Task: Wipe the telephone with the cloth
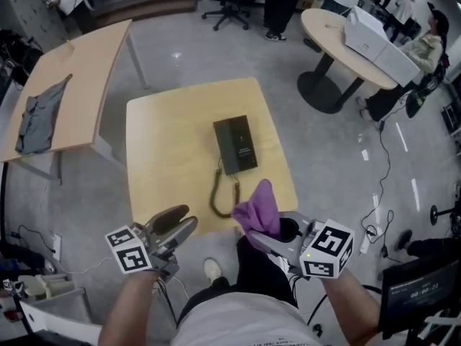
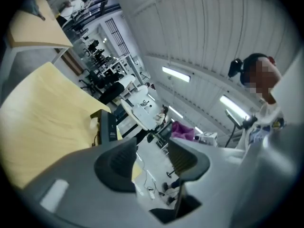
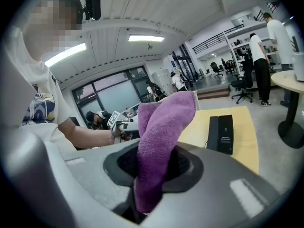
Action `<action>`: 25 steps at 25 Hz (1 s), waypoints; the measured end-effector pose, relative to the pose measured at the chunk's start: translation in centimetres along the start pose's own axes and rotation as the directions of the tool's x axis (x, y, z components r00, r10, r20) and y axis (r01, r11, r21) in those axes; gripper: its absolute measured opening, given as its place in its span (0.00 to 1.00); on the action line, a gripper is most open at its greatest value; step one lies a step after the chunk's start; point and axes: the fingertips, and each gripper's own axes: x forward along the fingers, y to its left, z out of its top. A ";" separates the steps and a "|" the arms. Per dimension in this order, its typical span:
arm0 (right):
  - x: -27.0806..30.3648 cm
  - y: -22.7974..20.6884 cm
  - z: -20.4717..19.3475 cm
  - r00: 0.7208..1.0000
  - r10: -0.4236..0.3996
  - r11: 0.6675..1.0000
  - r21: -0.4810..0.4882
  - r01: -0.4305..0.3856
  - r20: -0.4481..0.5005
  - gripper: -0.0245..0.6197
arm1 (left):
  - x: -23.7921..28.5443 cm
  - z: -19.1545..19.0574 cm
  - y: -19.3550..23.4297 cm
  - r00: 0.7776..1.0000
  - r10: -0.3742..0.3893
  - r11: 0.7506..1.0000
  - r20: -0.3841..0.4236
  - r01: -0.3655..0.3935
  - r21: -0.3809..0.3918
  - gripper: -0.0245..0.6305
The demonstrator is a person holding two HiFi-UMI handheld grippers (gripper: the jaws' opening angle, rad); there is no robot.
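Items, head view, left to right.

1. Long wooden table (image 1: 83,67), far left, with a grey garment (image 1: 39,114) lying flat on it.
2. Left gripper (image 1: 178,223), held off the near left edge of the square table. Its jaws stood apart with nothing between them; the left gripper view showed only floor and room beyond the gap.
3. Square wooden table (image 1: 166,143), centre.
4. Telephone (image 1: 236,145), black, lay flat on the square table right of its middle. Its handset rested on the body, and it was clear of both grippers.
5. Coiled cord (image 1: 218,192), dark, ran from the telephone's near end in a curve toward the table's near edge.
6. Cloth (image 1: 261,206), purple, stood up in a bunched fold above the near right edge of the square table. It was well short of the telephone and did not touch it.
7. Right gripper (image 1: 272,238), with its jaws clamped on the lower part of the cloth; the rest rose free above the pads (image 3: 187,167).
8. Round table (image 1: 328,31), upper right, bearing white boxes (image 1: 374,42).
9. Seated person (image 1: 421,56), beside the round table at the far right.
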 end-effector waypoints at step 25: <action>-18.7 12.0 -11.7 0.997 0.017 0.993 -0.117 -0.008 0.080 0.19 | 1.4 -18.5 -25.7 0.998 0.037 0.964 -0.052 -0.022 0.266 0.04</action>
